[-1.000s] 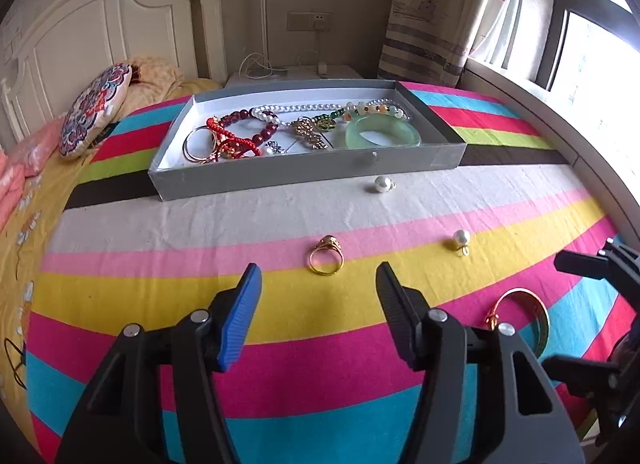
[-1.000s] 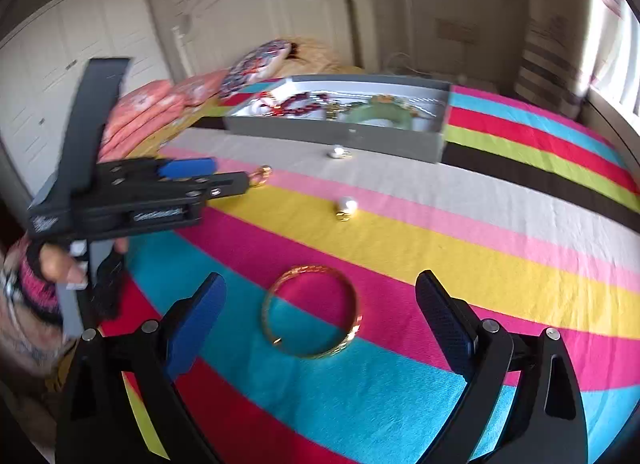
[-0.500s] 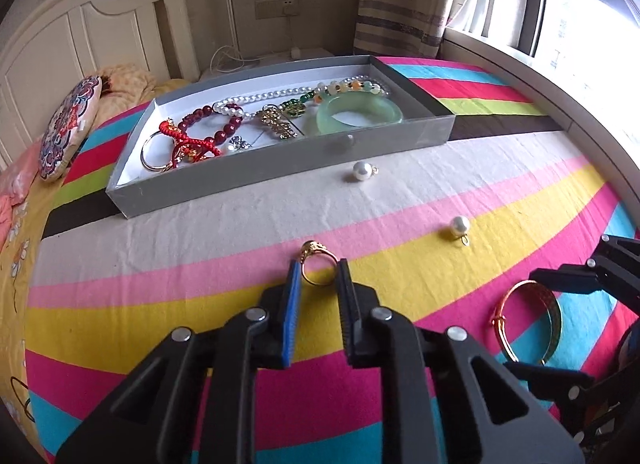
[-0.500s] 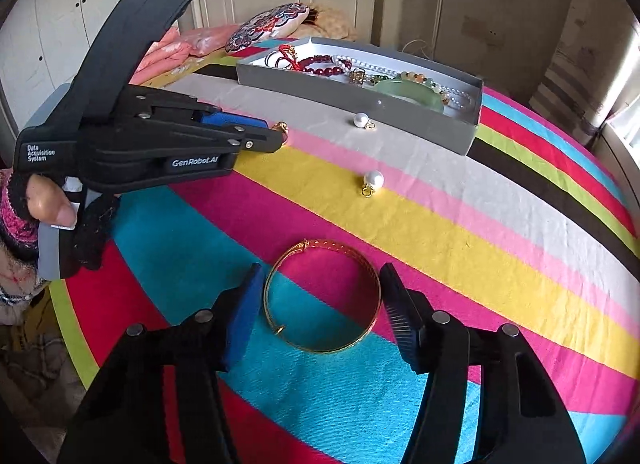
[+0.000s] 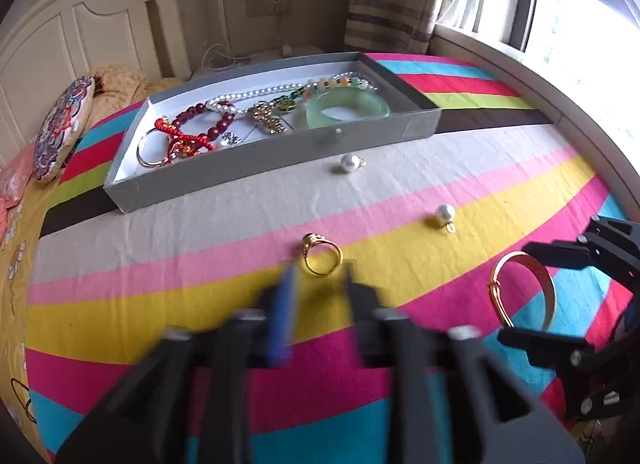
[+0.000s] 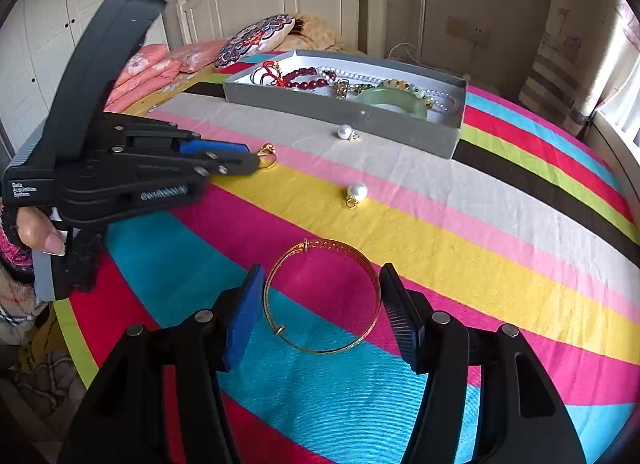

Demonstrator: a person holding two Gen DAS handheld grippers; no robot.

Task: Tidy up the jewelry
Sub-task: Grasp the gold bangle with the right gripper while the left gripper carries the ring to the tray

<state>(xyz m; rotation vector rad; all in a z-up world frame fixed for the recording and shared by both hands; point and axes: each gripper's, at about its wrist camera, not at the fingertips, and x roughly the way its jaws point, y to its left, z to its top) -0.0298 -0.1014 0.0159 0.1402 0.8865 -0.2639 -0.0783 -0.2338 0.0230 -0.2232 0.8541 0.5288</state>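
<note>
A gold ring point(image 5: 321, 259) lies on the striped cloth just ahead of my left gripper point(image 5: 318, 284), whose blurred fingers stand partly open and hold nothing. It also shows in the right wrist view point(image 6: 267, 156). A gold bangle point(image 6: 322, 296) lies flat between the open fingers of my right gripper point(image 6: 322, 304), apart from both pads; it also shows in the left wrist view point(image 5: 524, 290). The grey jewelry box point(image 5: 248, 168) at the back holds a green jade bangle point(image 5: 347, 108), red beads, a pearl strand and gold pieces.
Two loose pearl pendants lie on the cloth, one near the box point(image 5: 349, 163) and one further right point(image 5: 445, 214). A patterned cushion point(image 5: 60, 132) and headboard stand at the far left. A window ledge runs along the right. The left gripper's body point(image 6: 120, 168) sits left of the bangle.
My left gripper, nearly shut half a second ago, has opened somewhat and moved up to the gold ring. My right gripper has moved closer, so the bangle lies between its fingers.
</note>
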